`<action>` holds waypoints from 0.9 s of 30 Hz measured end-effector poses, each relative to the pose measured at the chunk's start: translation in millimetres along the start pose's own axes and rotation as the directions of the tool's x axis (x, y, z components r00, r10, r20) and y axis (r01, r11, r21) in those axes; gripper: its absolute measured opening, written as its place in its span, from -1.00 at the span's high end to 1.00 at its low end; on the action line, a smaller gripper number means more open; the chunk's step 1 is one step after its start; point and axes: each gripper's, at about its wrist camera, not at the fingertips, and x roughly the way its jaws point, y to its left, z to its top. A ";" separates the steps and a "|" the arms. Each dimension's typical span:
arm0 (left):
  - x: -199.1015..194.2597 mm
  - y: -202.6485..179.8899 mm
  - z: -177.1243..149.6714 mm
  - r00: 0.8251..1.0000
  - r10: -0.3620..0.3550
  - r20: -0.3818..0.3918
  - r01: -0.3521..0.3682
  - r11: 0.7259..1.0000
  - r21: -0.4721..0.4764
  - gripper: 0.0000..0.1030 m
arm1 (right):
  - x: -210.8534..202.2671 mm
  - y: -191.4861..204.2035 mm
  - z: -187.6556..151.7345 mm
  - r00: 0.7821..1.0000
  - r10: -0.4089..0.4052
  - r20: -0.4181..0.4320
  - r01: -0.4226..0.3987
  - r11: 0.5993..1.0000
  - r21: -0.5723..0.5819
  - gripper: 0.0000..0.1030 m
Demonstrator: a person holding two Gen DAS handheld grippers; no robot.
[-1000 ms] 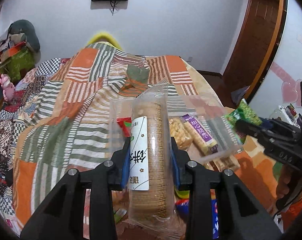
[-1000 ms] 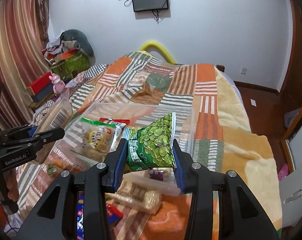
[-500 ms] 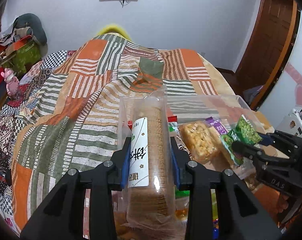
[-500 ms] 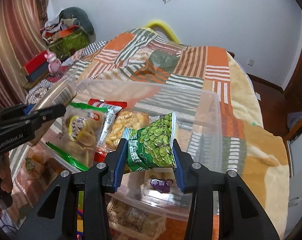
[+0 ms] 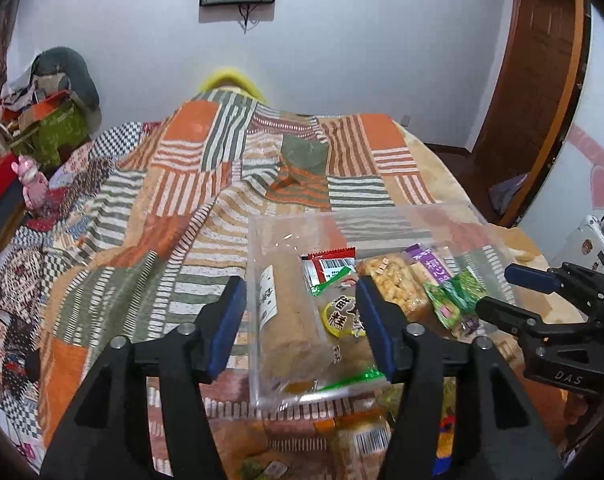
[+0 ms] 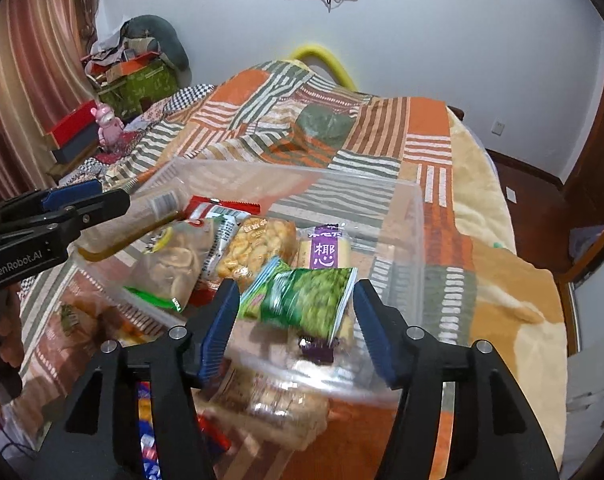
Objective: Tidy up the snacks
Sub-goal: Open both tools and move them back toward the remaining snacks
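A clear plastic bin sits on the patchwork bedspread and holds several snack packs. My left gripper is open above the bin's left side; the brown cracker sleeve lies in the bin below it, free of the pads. My right gripper is open over the bin's near right part; the green pea bag, blurred, lies between the jaws without touching them. A yellow puffed-snack pack and a purple-label bar lie in the bin.
More snack packs lie on the bed in front of the bin. The bedspread stretches away behind. A pink toy and boxes stand at the left. A wooden door is at the right.
Both grippers have opened. The cracker sleeve has dropped from the left gripper into the bin, and the pea bag has left the right gripper's pads and fallen towards the bin.
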 end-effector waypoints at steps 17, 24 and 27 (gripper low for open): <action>-44.3 31.9 -65.4 0.996 0.068 -0.053 -0.070 0.997 -0.022 -0.77 | -35.1 3.3 -43.0 0.999 -0.013 0.031 0.011 0.998 0.062 -0.67; -14.6 48.3 -82.3 0.984 0.109 -0.140 -0.118 0.991 -0.059 -0.76 | -21.3 4.2 -56.8 0.999 -0.013 -0.035 0.016 0.996 0.083 -0.67; -3.1 49.9 -90.1 0.979 0.108 -0.171 -0.119 0.991 -0.059 -0.76 | -17.1 6.2 -53.9 0.999 -0.014 -0.043 0.017 0.996 0.083 -0.67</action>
